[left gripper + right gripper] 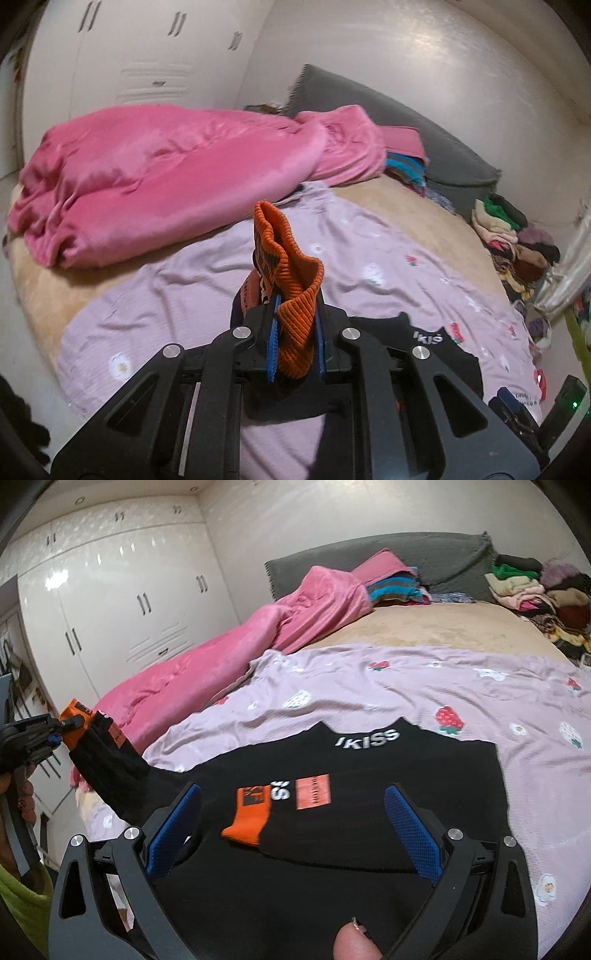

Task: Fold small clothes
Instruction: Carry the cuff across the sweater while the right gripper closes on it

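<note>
A small black top [369,768] with white "KISS" lettering and orange cuffs lies on a lilac strawberry-print sheet [424,686]; it also shows in the left wrist view [424,343]. One sleeve is folded across the chest, its orange cuff [247,816] lying flat. My left gripper [295,332] is shut on the other sleeve's orange cuff [291,273] and holds it up off the bed; the right wrist view shows this gripper [62,725] at far left. My right gripper [291,827] is open and empty just above the top's body.
A pink blanket [155,177] is heaped at the far left of the bed. A grey pillow [406,136] and a pile of clothes [513,240] lie at the back right. White wardrobe doors [129,602] stand behind.
</note>
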Available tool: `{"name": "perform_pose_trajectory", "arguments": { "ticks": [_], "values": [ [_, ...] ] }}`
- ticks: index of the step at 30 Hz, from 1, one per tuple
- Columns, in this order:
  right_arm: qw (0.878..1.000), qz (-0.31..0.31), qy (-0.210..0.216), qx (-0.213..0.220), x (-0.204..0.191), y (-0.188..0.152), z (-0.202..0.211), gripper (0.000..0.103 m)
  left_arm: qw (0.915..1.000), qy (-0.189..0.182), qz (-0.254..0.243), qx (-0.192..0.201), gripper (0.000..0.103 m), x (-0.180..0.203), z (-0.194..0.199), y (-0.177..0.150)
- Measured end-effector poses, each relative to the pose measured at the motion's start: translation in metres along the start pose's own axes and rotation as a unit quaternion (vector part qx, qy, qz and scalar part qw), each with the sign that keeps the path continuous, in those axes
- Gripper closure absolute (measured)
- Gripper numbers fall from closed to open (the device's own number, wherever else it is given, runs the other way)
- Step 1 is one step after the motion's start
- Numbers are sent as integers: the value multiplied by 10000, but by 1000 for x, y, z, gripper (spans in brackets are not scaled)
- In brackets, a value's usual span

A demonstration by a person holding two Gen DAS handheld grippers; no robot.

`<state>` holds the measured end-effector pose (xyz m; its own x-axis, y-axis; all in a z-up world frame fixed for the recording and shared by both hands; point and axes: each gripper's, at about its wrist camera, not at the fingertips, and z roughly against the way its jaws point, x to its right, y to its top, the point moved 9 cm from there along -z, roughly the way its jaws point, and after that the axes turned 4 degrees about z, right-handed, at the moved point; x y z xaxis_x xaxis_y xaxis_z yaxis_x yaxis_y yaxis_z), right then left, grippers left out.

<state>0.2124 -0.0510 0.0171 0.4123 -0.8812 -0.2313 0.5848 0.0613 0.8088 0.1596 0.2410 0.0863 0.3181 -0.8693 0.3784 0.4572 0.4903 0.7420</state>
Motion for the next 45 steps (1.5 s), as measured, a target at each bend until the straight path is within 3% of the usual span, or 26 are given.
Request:
{"name": "perform_pose_trajectory", "arguments": {
  "ticks": [11, 19, 28, 38, 45],
  "values": [
    [9984, -451, -216, 280, 53, 1, 33, 5, 9962, -636, -588, 15, 95, 95, 1, 3],
    [9961, -677, -414, 385, 83, -1, 49, 5, 9892, -1124, -923, -173, 96, 151, -6, -20],
    [9910, -963, -821, 431, 122, -10, 65, 5, 9725, -1840, -1150, -844, 96, 197, -24, -76],
    [9855, -1178, -1160, 378, 155, -22, 77, 5, 9573, -1963, -1381, -1610, 96, 214, -64, -144],
    [9836, -1161, -1358, 234, 167, -32, 79, 5, 9370, -2084, -1677, -2245, 95, 227, -88, -197]
  ]
}}
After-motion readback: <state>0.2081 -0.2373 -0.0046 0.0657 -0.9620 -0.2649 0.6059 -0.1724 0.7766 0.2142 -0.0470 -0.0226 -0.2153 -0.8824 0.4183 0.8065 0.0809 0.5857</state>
